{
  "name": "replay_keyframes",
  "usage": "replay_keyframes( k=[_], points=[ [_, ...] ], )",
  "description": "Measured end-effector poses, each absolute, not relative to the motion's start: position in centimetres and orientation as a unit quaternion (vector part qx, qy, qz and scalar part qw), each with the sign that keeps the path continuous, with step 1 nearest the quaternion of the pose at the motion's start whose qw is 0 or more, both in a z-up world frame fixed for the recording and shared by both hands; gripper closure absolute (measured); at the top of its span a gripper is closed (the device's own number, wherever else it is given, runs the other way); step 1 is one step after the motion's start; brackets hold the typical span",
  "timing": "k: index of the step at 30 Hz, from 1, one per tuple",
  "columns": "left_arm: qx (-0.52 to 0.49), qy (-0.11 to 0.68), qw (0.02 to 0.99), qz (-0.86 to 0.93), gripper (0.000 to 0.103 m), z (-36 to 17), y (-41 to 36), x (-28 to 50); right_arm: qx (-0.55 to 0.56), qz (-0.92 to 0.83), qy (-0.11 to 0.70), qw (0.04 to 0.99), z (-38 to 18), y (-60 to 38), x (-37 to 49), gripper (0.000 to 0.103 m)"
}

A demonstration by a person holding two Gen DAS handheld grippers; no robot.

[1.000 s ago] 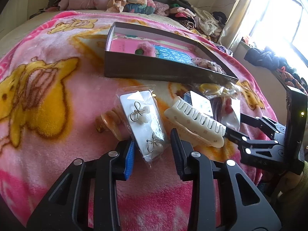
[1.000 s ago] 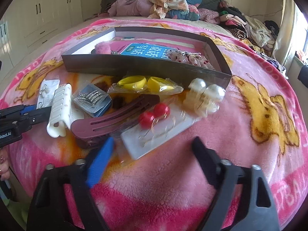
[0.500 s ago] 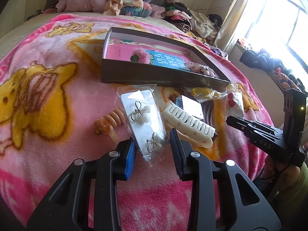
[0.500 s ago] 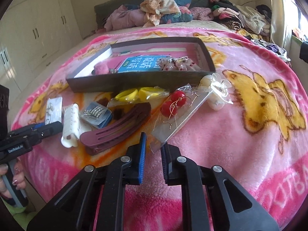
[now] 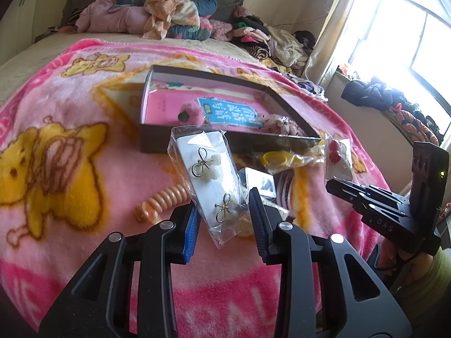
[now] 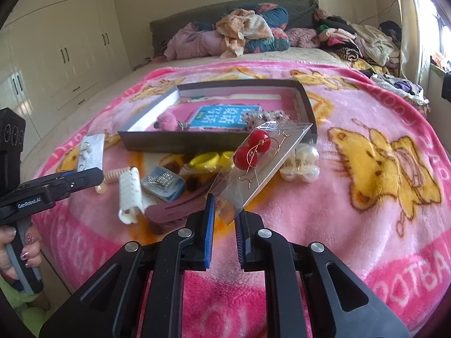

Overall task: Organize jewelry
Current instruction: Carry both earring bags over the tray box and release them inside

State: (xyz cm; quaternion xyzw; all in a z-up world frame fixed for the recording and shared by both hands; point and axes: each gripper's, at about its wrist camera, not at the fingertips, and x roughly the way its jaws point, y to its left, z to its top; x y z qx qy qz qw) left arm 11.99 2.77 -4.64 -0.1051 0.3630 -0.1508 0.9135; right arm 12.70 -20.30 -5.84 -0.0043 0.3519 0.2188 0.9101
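While both packets hang clear of the pink cartoon blanket, the L gripper is clamped on the lower end of a clear sleeve w/ a white card of bow earrings, jaws only narrowly apart, card tilted up toward the box. R gripper is nearly closed, pinching the bottom corner of a clear packet of red ball earrings; its jaws have just been closing on that packet, which now sticks up at a slant in front of the dark shallow box. Box sits mid-blanket, holding a blue printed card and a pink fluffy item. Just in front of it on the blanket: yellow rings in a bag, pearl clip, white claw clip, maroon hair clip, peach coil hair tie. Clothes pile at the bed's far end.
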Motion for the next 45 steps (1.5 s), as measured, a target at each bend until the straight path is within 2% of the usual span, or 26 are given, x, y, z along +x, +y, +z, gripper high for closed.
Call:
replay_keyframes(
  k=[15, 45],
  points=[
    [-0.098, 0.34, 0.922, -0.161, 0.078, -3.0, 1.2, 15.1, -0.018, 0.236, 0.331, 0.914, -4.2, -19.9, 13.8, 0.09],
    [-0.095, 0.336, 0.922, -0.165, 0.078, -1.6, -1.6, 22.1, -0.053, 0.224, 0.328, 0.916, -2.1, -20.9, 21.9, 0.09]
  ],
)
